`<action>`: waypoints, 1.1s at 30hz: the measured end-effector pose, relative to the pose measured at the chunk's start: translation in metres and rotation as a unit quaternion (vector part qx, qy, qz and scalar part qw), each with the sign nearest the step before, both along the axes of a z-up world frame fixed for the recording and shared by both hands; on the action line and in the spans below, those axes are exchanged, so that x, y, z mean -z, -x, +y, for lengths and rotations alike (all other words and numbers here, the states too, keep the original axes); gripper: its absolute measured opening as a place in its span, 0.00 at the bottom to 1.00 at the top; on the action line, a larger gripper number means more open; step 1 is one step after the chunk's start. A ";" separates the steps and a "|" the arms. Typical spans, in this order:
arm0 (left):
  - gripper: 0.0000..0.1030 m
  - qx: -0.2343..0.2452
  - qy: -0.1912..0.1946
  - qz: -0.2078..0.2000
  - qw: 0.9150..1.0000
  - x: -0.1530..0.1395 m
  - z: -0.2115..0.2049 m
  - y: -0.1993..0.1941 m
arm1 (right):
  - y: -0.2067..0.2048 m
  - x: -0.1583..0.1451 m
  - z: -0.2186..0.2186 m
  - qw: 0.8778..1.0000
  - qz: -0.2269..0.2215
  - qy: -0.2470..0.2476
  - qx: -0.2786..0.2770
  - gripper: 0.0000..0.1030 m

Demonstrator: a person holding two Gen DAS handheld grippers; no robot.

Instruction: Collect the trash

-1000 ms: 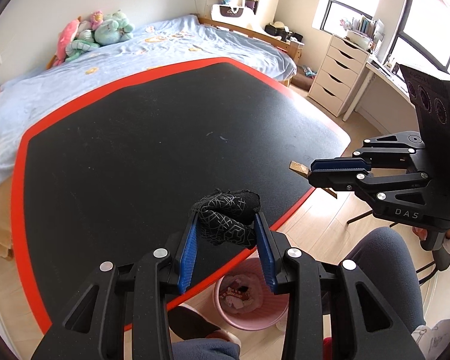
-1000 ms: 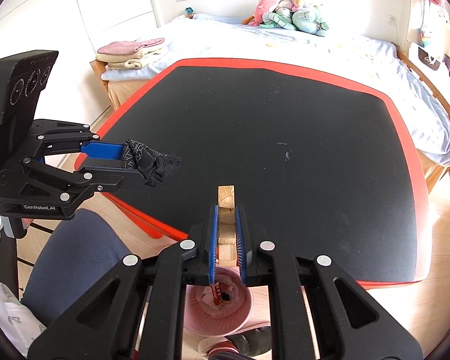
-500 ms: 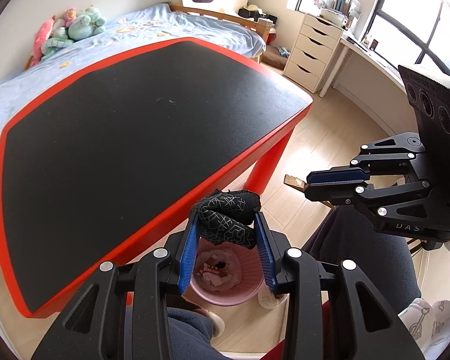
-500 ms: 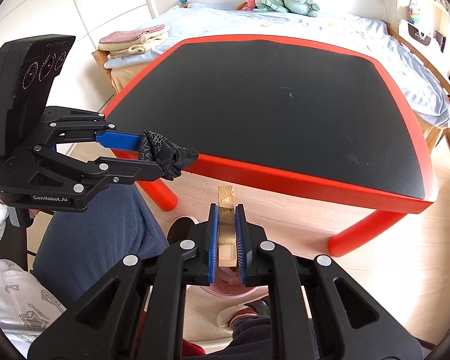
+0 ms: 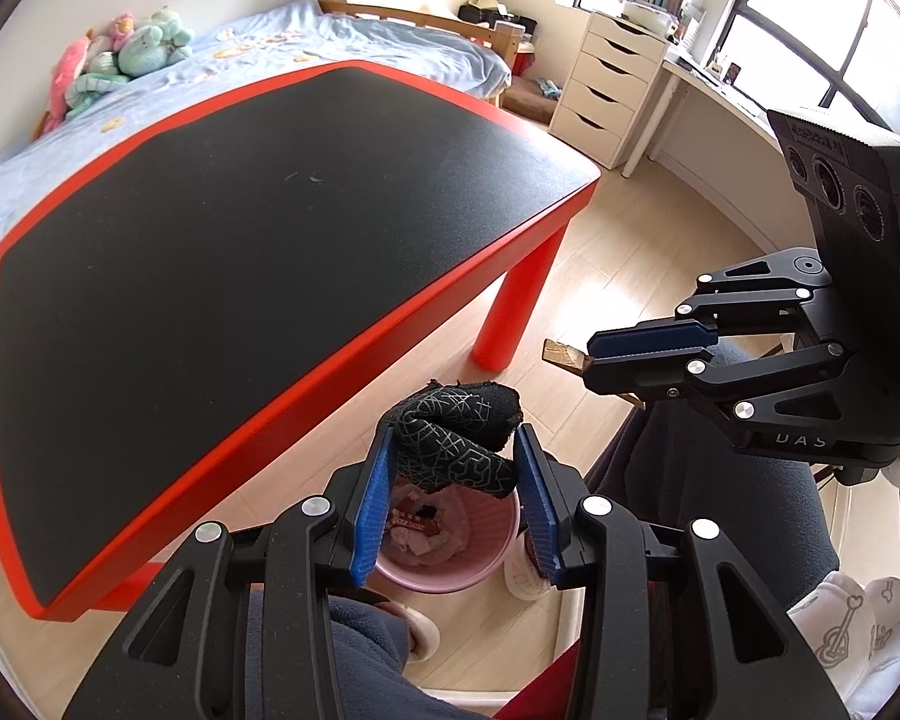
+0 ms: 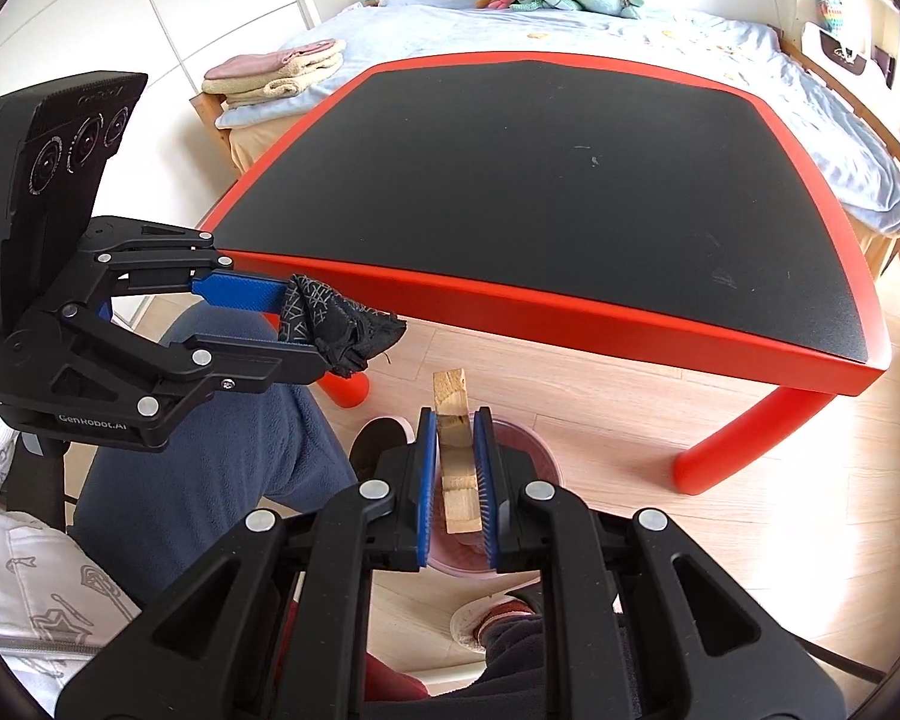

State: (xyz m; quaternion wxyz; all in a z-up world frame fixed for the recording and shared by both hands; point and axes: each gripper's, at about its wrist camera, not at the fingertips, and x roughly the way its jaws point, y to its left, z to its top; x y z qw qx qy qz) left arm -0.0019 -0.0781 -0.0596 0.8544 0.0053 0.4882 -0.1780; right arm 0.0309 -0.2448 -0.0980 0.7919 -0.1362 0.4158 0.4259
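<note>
Over the pink trash bin (image 5: 450,546) on the floor, in the left wrist view, the left tool (image 5: 457,456) has a crumpled black cloth (image 5: 459,441) between its blue pads; its jaws have just been opening, and the cloth is still lodged between them, touching both pads. The bin, near the red leg of the table (image 5: 270,204), has wrappers and paper inside. To the right, the right tool (image 5: 594,354) shows a wooden block (image 5: 561,354) sticking out of its tip. From the right wrist view, the right tool (image 6: 456,438) is clenched on the wooden block (image 6: 453,420), which stands upright between the pads, above the bin (image 6: 522,438). At the left, the left tool (image 6: 306,324) carries the cloth (image 6: 342,324) beside the near edge of the table (image 6: 570,312).
</note>
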 end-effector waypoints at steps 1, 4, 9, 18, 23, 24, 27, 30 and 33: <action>0.65 -0.003 -0.003 -0.002 1.000 0.000 0.001 0.000 | 0.000 0.001 0.000 1.000 -0.003 0.005 0.003 0.29; 0.84 -0.015 0.001 -0.004 1.000 0.002 0.004 -0.001 | -0.003 0.002 -0.004 1.000 -0.007 0.001 0.020 0.84; 0.91 -0.037 -0.002 -0.003 0.999 0.003 0.011 -0.001 | -0.005 0.005 -0.008 0.999 -0.002 0.004 0.035 0.89; 0.92 -0.061 0.004 -0.012 0.998 -0.004 0.018 0.003 | 0.000 0.000 -0.009 0.999 0.013 -0.017 0.042 0.95; 0.93 -0.081 0.006 -0.021 0.996 -0.012 0.025 0.004 | -0.002 -0.007 -0.009 0.998 0.015 -0.027 0.047 0.95; 0.92 -0.085 0.006 -0.023 0.996 -0.013 0.027 0.004 | -0.003 -0.009 -0.009 0.998 0.014 -0.029 0.048 0.95; 0.93 -0.096 0.005 -0.031 0.995 -0.020 0.034 0.003 | -0.006 -0.017 -0.008 0.998 0.009 -0.037 0.048 0.95; 0.93 -0.113 0.001 -0.038 0.993 -0.027 0.042 0.000 | -0.014 -0.029 -0.005 0.998 -0.001 -0.043 0.052 0.95; 0.93 -0.127 -0.007 -0.049 0.991 -0.035 0.051 -0.006 | -0.024 -0.044 -0.001 0.997 -0.014 -0.050 0.055 0.95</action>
